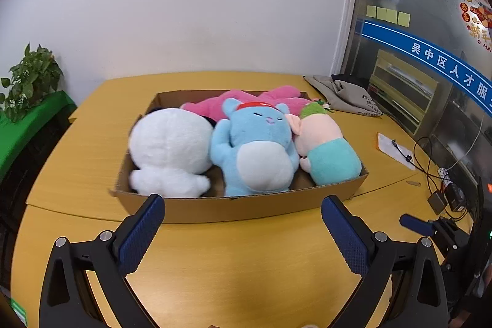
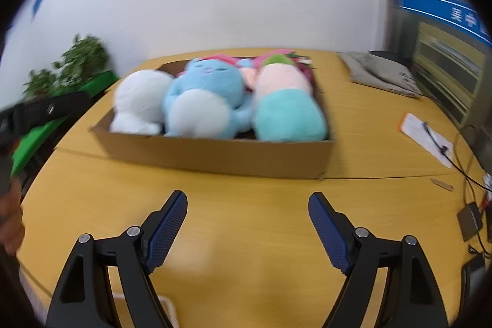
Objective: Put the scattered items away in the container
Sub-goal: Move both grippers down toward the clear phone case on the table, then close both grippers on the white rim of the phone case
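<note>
All the soft toys lie in the cardboard box (image 1: 233, 208) mid-frame on the counter (image 1: 246, 260). The left hand-held gripper (image 1: 243, 214) and right hand-held gripper (image 2: 247, 206) are wide open, holding nothing. Look around slowly for leftover toys.

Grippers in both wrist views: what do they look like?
Both look alike. The left gripper and the right gripper each have black angular linkage arms with round silver pivot bolts and triangular cut-outs. Their fingers carry dark blue pads with a fine dotted, ridged texture. No cables or markings show on them.
</note>
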Action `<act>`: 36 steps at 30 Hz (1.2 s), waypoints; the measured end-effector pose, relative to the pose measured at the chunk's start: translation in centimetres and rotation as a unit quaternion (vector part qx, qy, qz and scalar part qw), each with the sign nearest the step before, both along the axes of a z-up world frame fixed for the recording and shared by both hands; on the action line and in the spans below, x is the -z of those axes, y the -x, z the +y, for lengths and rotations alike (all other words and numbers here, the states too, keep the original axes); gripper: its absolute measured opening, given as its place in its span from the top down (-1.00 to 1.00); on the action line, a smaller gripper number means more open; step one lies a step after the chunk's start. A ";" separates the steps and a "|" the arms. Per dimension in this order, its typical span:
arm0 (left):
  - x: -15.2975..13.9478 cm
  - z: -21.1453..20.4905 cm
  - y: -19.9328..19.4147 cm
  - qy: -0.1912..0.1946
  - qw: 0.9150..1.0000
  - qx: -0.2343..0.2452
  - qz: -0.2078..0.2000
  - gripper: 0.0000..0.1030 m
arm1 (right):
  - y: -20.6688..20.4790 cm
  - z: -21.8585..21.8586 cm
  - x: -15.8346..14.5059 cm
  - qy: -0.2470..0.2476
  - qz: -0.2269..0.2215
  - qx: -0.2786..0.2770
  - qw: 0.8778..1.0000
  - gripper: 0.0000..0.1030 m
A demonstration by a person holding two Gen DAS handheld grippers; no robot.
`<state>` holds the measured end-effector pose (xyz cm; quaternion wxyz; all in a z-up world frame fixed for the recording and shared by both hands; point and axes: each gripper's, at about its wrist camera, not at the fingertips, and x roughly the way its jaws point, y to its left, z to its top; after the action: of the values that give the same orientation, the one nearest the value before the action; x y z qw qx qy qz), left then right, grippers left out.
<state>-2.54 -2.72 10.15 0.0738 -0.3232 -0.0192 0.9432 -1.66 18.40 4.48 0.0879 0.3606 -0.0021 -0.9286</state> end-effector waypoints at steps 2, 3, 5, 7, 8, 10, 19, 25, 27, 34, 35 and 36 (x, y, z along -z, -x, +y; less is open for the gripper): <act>0.0 -1.0 -1.1 0.012 1.000 -0.006 -0.001 -1.00 | -1.3 -0.9 0.8 -0.002 -0.009 -0.041 0.999 -0.58; 0.1 -1.6 -1.8 0.017 1.000 -0.007 -0.003 -1.00 | -2.0 -1.5 1.5 -0.005 -0.018 -0.065 0.998 -0.58; 0.6 -2.6 -3.1 0.025 1.000 -0.007 -0.015 -1.00 | -3.4 -2.7 3.5 -0.008 -0.045 -0.112 0.993 -0.58; 1.4 -3.4 -4.2 0.034 0.999 -0.007 -0.032 -1.00 | -4.3 -3.6 5.2 -0.003 -0.072 -0.142 0.987 -0.58; 1.9 -3.8 -4.8 0.038 0.998 -0.005 -0.044 -1.00 | -4.8 -4.1 6.1 -0.001 -0.086 -0.155 0.984 -0.58; 3.4 -4.5 -5.8 0.042 0.996 0.002 -0.074 -1.00 | -5.6 -4.7 7.5 -0.001 -0.104 -0.175 0.979 -0.58; 11.9 -5.8 -9.0 -0.006 0.972 0.060 -0.226 -0.93 | -6.5 -4.8 10.1 -0.005 -0.138 -0.179 0.974 -0.27; 15.8 -3.0 -9.7 0.003 0.949 0.105 -0.297 0.08 | -7.2 -5.4 10.7 -0.035 -0.127 -0.172 0.976 0.36; 16.4 -2.1 -9.7 0.021 0.946 0.112 -0.305 0.21 | -7.3 -5.2 10.7 -0.034 -0.126 -0.168 0.977 0.47; 17.4 0.0 -10.6 0.014 0.936 0.150 -0.318 0.66 | -7.8 -5.6 10.9 -0.036 -0.120 -0.169 0.978 0.83; 17.4 0.4 -10.7 0.023 0.937 0.151 -0.316 0.66 | -7.9 -5.3 10.9 -0.038 -0.119 -0.169 0.978 0.88; 17.5 0.7 -10.8 0.030 0.937 0.151 -0.315 0.66 | -8.0 -5.1 10.9 -0.038 -0.119 -0.169 0.978 0.90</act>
<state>8.31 -2.03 -7.32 0.1964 -0.6046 0.0357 0.7711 6.33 13.26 -6.40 0.2288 0.4663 0.0836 -0.8504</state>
